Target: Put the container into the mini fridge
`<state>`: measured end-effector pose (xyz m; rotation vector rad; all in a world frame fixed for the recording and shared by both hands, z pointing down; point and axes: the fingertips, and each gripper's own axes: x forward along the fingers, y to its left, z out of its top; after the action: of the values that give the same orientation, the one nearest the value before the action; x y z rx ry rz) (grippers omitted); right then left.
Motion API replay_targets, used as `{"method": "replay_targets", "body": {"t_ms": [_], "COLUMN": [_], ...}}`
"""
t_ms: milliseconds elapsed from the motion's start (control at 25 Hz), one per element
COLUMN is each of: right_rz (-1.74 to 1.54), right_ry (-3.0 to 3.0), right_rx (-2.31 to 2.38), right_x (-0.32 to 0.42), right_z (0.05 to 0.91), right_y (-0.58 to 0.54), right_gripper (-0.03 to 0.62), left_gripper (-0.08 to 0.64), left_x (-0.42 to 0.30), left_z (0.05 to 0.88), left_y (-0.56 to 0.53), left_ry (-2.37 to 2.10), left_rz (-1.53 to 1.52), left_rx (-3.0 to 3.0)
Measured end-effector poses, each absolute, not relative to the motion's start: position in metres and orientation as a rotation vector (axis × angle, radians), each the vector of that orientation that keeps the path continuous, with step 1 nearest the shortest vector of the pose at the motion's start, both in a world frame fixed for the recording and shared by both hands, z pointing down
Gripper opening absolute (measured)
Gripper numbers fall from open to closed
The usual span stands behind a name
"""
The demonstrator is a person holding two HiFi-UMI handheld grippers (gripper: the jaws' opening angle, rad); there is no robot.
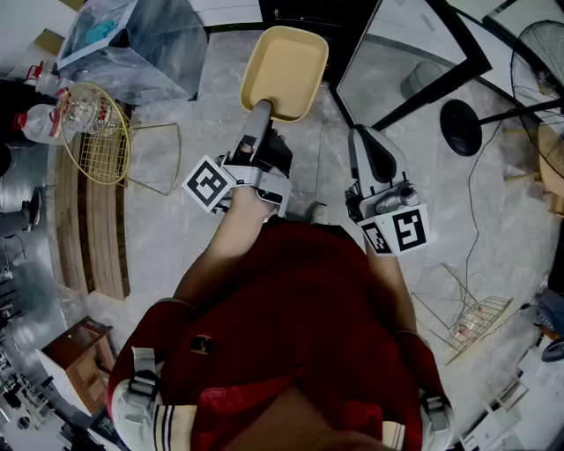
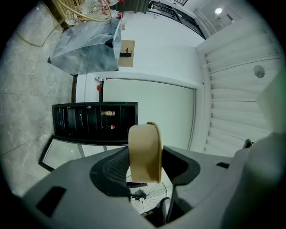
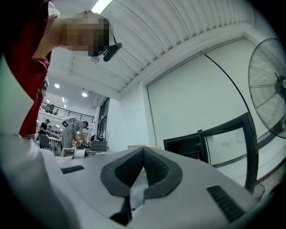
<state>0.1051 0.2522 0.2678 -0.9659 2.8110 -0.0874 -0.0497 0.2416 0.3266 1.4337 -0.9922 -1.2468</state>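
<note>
A beige, shallow container [image 1: 284,69] hangs above the floor. My left gripper [image 1: 262,113] is shut on its near rim. In the left gripper view the container [image 2: 144,145] stands edge-on, clamped between the dark pads of the left gripper [image 2: 145,171]. The black mini fridge [image 2: 94,121] lies ahead with its glass door [image 2: 67,154] swung open and small items on its shelves. In the head view the fridge [image 1: 308,13] is at the top edge and its door [image 1: 401,66] is just right of the container. My right gripper [image 1: 359,134] is held beside the left one; its jaws [image 3: 144,157] are shut on nothing.
A standing fan [image 1: 533,48] with a round base [image 1: 461,128] is at the right. A yellow wire basket [image 1: 95,132], water bottles [image 1: 44,123] and a clear plastic bin [image 1: 132,44] are at the left. A wire rack [image 1: 480,321] lies on the floor at lower right.
</note>
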Motion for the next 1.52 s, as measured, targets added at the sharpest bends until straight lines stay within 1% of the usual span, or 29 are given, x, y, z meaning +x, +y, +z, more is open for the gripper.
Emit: {"method": "replay_targets", "body": {"t_ms": [720, 1040, 1520], "right_rz": [-0.081, -0.071, -0.065], "right_ry": [2.786, 2.802, 2.828], "right_rx": [-1.008, -1.056, -1.099], "right_x": [0.096, 0.024, 0.016], "right_z": [0.271, 0.277, 0.282], "right_y": [0.255, 0.253, 0.244], "right_gripper": [-0.002, -0.002, -0.002], "left_gripper": [0.229, 0.229, 0.229], "left_x": [-0.050, -0.114, -0.119], "left_z": [0.330, 0.335, 0.346], "left_y": [0.240, 0.232, 0.220], "left_ry": [-0.956, -0.904, -0.875], "left_rz": [-1.226, -1.212, -1.201], "left_rx": [1.445, 1.444, 1.422]}}
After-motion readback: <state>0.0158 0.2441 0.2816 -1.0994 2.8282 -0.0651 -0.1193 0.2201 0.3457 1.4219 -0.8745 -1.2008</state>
